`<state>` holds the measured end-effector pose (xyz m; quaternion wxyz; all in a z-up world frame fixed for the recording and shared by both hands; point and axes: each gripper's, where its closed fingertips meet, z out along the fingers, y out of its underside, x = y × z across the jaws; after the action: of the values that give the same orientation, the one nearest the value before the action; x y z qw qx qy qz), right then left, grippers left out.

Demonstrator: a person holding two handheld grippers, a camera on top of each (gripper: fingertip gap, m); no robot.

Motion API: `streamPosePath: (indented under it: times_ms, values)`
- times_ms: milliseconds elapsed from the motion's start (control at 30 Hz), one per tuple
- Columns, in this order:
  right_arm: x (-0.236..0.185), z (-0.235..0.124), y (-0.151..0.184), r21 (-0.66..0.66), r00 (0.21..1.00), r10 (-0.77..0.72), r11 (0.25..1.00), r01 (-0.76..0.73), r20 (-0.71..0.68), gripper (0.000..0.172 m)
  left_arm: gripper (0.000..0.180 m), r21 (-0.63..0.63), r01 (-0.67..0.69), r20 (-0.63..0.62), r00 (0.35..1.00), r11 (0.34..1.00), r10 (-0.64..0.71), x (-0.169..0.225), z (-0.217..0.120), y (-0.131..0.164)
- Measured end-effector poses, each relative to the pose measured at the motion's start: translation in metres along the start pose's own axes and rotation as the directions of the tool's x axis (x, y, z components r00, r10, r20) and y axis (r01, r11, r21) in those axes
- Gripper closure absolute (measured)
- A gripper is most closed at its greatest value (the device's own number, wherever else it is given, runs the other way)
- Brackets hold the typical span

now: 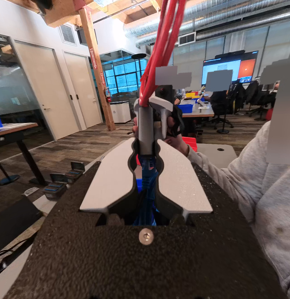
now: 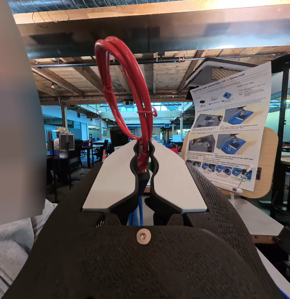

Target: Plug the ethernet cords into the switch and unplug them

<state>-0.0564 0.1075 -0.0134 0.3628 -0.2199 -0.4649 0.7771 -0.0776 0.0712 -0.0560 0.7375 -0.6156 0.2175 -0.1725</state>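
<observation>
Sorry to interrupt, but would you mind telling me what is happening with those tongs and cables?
A person is working two hand-held tongs, raised in mid-air. The left tongs are closed on the grey switch, which has a blue cord plugged in on the near side. The right tongs grip the plug end of a bundled red ethernet cord, right at the switch's far side.

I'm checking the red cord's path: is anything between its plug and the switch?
Nothing visible. The red cord in the right gripper meets the end of the grey switch that the left gripper clamps; the port itself is hidden.
</observation>
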Motion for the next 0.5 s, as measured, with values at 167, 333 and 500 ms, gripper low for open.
streamPosePath:
  times_ms: [167,333,500]
  values:
    - [-0.006,-0.005,0.005,-0.047,0.999,-0.018,0.999,0.02,0.047,0.162,0.161,0.056,0.087,-0.062,0.995,0.995,-0.083,0.002,-0.002,-0.005]
    - [-0.018,-0.004,0.008,-0.057,0.993,-0.028,0.998,0.035,0.119,0.161,0.161,0.066,0.157,-0.143,0.979,0.985,-0.147,0.008,-0.007,-0.008]
    - [-0.022,0.001,0.013,-0.076,0.99,-0.01,0.997,0.02,0.138,0.15,0.161,0.054,0.151,-0.134,0.981,0.987,-0.143,0.006,-0.008,-0.006]
